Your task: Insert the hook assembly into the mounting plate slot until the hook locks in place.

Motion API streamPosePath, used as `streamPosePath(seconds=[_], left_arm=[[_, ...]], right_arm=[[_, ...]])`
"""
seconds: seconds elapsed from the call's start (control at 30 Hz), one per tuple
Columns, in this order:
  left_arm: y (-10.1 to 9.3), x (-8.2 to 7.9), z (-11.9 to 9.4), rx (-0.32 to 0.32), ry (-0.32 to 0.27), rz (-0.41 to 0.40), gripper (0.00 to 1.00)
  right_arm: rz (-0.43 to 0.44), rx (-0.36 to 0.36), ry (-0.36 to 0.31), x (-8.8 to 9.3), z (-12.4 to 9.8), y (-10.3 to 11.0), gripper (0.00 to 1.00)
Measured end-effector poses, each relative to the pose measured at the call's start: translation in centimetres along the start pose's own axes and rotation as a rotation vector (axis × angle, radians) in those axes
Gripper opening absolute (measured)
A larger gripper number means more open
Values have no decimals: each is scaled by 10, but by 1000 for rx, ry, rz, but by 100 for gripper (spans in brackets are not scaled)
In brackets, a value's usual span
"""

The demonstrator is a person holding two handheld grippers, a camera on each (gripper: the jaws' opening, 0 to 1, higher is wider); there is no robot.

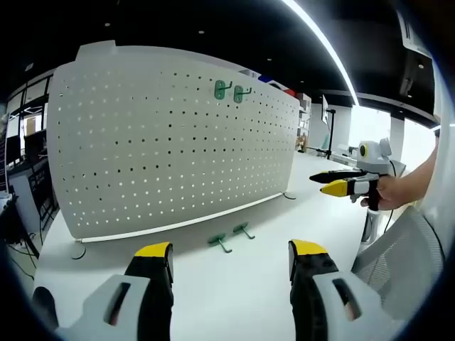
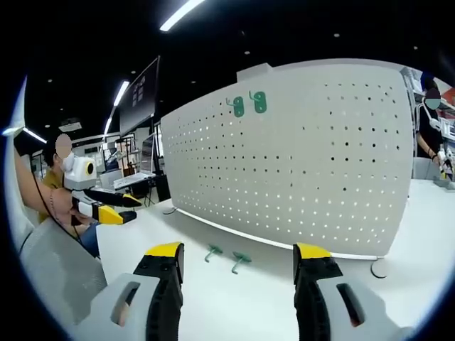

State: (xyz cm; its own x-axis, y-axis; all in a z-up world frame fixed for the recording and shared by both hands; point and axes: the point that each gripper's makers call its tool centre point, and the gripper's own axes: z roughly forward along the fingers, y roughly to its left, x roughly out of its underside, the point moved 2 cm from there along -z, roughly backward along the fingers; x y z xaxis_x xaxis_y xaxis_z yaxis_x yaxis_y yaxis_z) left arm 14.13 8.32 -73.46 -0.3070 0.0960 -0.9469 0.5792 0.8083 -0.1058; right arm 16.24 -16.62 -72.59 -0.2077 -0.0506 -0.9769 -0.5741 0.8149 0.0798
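Green hooks (image 1: 232,237) lie on the white surface (image 1: 234,291) before the pegboard (image 1: 178,142); both hand-held grippers (image 1: 232,257) (image 2: 240,260) gape wide, empty.

grey tool (image 1: 231,259) bodies, black jaws, yellow tips.

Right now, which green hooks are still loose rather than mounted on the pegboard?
The two green hooks lying on the white table at the pegboard's foot; the other pair hangs near its top edge.

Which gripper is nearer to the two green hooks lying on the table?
Hard to call. The loose hooks lie just ahead of the left gripper, and equally just ahead of the right gripper.
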Motion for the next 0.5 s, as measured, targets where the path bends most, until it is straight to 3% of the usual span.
streamPosePath(seconds=[0.5], left_arm=[[1, 2, -2, -5, 5, -8, 67]], right_arm=[[9, -3, 22, 11, -10, 3, 60]])
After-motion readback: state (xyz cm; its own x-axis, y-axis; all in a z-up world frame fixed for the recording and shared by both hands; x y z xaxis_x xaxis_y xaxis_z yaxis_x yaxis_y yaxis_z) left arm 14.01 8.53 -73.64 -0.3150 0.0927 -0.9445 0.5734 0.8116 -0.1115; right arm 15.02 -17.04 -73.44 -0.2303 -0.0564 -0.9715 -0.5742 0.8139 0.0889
